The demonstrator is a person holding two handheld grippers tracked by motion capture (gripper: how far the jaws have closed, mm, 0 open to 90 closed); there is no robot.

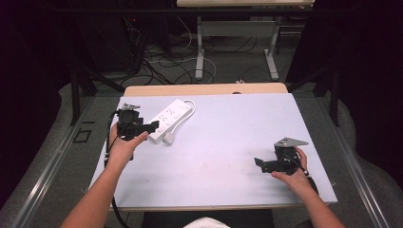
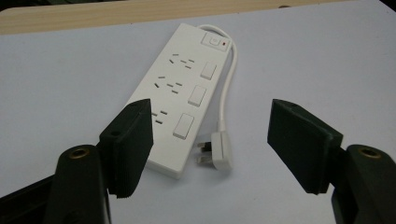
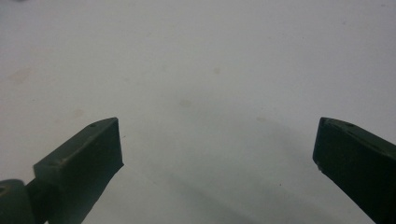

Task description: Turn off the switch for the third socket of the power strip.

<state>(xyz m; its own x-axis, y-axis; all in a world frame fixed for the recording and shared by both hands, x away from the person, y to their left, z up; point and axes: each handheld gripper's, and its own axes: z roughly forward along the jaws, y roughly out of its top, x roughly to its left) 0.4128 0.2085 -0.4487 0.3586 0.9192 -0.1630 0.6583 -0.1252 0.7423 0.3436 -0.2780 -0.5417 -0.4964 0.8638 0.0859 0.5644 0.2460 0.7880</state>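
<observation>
We have hardly begun: our left gripper [image 1: 153,127] hangs released at upper left beside the untouched white power strip [image 1: 170,117] and its loose plug [image 1: 169,138], while our right gripper [image 1: 259,164] waits, released, at lower right.

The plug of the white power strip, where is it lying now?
In the high view the plug lies on the left half of the table, beside the near end of the power strip. It sits just ahead of the open left tongs, which do not touch it.
</observation>
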